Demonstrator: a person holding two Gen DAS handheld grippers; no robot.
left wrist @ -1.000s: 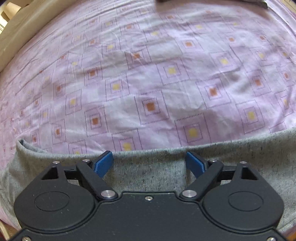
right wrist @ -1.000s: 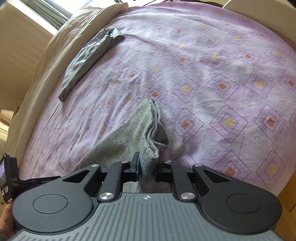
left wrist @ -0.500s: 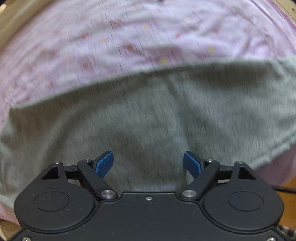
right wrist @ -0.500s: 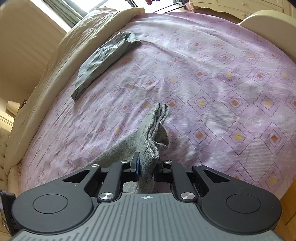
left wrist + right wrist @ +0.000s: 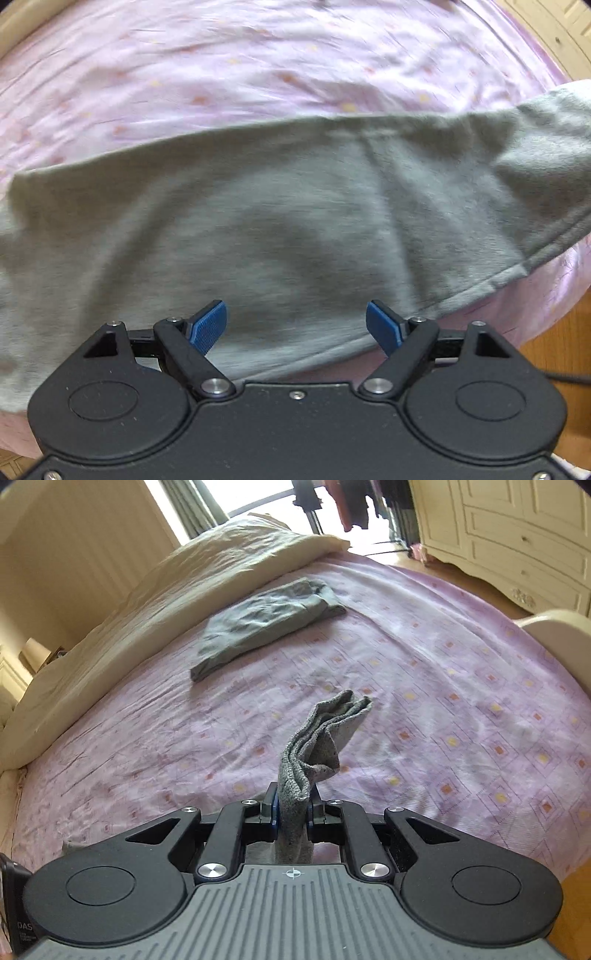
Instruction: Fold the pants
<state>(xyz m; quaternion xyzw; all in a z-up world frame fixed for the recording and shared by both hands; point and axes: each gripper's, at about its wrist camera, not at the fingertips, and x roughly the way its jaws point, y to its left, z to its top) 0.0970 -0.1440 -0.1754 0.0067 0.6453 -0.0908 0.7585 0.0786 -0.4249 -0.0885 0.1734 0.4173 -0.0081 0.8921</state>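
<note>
The grey pants [image 5: 280, 221] lie spread flat on the purple patterned bed sheet [image 5: 221, 74], filling the lower left wrist view. My left gripper [image 5: 295, 325] is open and empty, its blue pads [image 5: 208, 325] just above the cloth near the bed's front edge. My right gripper [image 5: 291, 808] is shut on a bunched end of the grey pants [image 5: 317, 742], which sticks up from between the fingers above the sheet [image 5: 443, 683].
A folded dark grey garment [image 5: 266, 624] lies further back on the bed. A cream duvet [image 5: 147, 602] runs along the left side. A white wardrobe [image 5: 517, 535] and wooden floor [image 5: 554, 343] lie beyond the bed's right edge.
My left gripper has pulled back towards the bed's front edge, so the pants now fill its view. My right gripper has lifted and tilted up with the cloth still held.
</note>
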